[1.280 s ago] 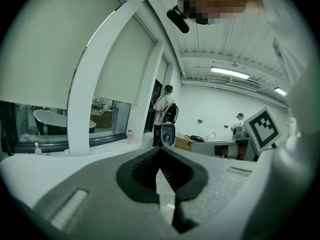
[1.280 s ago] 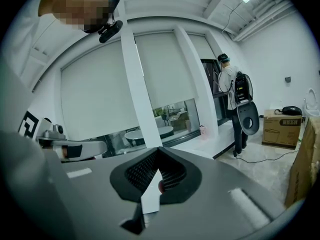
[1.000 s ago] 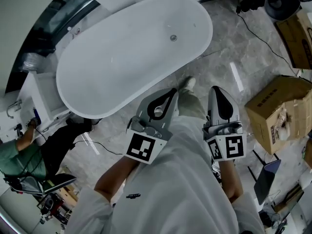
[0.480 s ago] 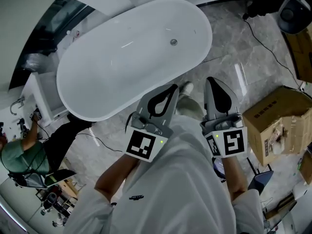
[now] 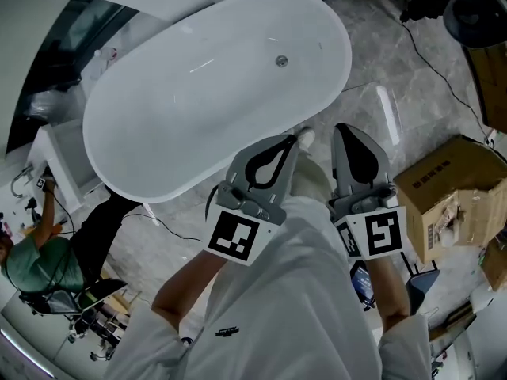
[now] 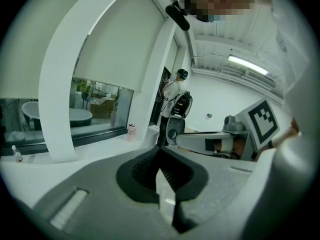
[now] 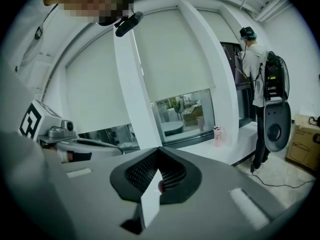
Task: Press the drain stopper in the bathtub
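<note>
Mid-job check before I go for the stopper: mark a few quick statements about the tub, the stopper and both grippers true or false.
1. The drain stopper sits in the floor of the bathtub, and neither gripper touches it. True.
2. The left gripper is shut on the stopper. False: its jaws are together on nothing, well short of the stopper.
3. The right gripper has its jaws together. True.
4. The cardboard box stands inside the tub. False: it stands on the floor, to the right of the right gripper.
</note>
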Available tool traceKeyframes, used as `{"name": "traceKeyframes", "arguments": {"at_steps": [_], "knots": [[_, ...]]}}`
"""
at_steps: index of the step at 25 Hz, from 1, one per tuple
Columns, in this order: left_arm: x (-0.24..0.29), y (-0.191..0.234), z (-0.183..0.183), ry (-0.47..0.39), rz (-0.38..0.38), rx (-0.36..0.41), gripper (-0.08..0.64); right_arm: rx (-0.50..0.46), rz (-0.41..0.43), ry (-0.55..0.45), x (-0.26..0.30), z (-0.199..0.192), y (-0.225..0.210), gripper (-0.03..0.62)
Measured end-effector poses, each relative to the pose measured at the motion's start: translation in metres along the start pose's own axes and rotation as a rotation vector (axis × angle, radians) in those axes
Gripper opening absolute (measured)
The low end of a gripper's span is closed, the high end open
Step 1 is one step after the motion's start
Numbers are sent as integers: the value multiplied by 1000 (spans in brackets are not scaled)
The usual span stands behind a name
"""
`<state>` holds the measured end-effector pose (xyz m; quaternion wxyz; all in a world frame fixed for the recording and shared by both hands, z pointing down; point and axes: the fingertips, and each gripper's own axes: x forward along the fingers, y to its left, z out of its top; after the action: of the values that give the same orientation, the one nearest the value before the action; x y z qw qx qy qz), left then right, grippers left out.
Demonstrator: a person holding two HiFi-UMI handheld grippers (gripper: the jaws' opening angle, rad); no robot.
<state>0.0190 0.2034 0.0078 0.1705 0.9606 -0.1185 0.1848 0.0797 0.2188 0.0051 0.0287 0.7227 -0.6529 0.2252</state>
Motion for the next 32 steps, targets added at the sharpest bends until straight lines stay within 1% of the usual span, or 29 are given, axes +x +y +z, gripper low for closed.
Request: {"name": "traceKeyframes", "arguments": {"at_steps": [2,4,6,8,12,16,20,22,24,28,32], "knots": [[7,17,0,-4,-9,-26,5,-17,13,21,18,1,6,5],[14,33,3,-19,-14,-53,5,-10,19,50,35,1,9,5],[17,47,8,-30,-16,-59,5,-6,25,72,47,3,12,5],[20,61,13,-48,-4,-67,5,-29,35,87,58,8,11,5],[26,98,8,-47,48,-113,5,-41,58,124,91,6,13,5],[32,127,1,-48,124,-172,5,-58,113,169,122,-5,11,5],[42,141,-16,-26,163,-225,5,-67,169,212,146,-21,3,5],[50,148,-22,-15,189,-236,5,-68,201,230,155,-29,-3,5],[57,155,-25,-19,220,-243,5,-65,229,251,163,-38,-10,5],[70,169,-38,-21,286,-288,5,-77,306,305,185,-59,-16,5],[79,185,-60,-39,357,-362,5,-98,375,362,209,-87,-19,5]]}}
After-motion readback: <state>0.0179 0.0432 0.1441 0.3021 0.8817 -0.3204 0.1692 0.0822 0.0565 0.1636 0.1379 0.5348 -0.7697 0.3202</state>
